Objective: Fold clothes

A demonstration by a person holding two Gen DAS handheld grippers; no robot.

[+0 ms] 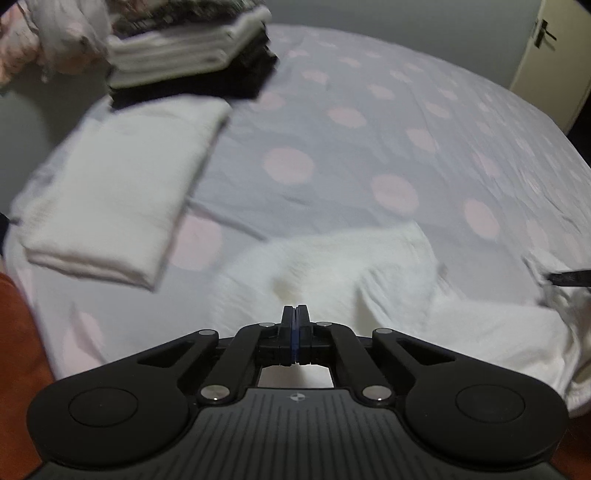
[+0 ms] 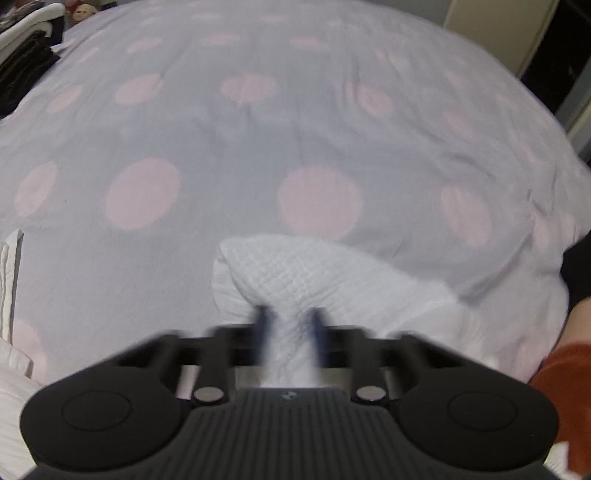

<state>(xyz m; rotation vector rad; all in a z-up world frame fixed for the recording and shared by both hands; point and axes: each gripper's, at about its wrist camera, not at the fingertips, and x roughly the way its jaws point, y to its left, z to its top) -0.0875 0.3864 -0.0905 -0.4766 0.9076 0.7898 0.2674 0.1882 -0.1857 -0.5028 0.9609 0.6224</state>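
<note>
DONE: folded cloth and stack ahead-left of left gripper | LEFT: clenched, apparently empty | RIGHT: right gripper grasping white garment | REMAINING: garment unfolded, bunched just ahead on bed

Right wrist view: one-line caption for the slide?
Right gripper pinching a bunched white waffle-weave cloth on the pink-dotted bedsheet.

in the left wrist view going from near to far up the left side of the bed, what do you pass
left gripper, shut → folded white cloth lying flat on the dotted bedsheet → stack of folded clothes, white layers over dark ones → loose pale pile at the far left corner
</note>
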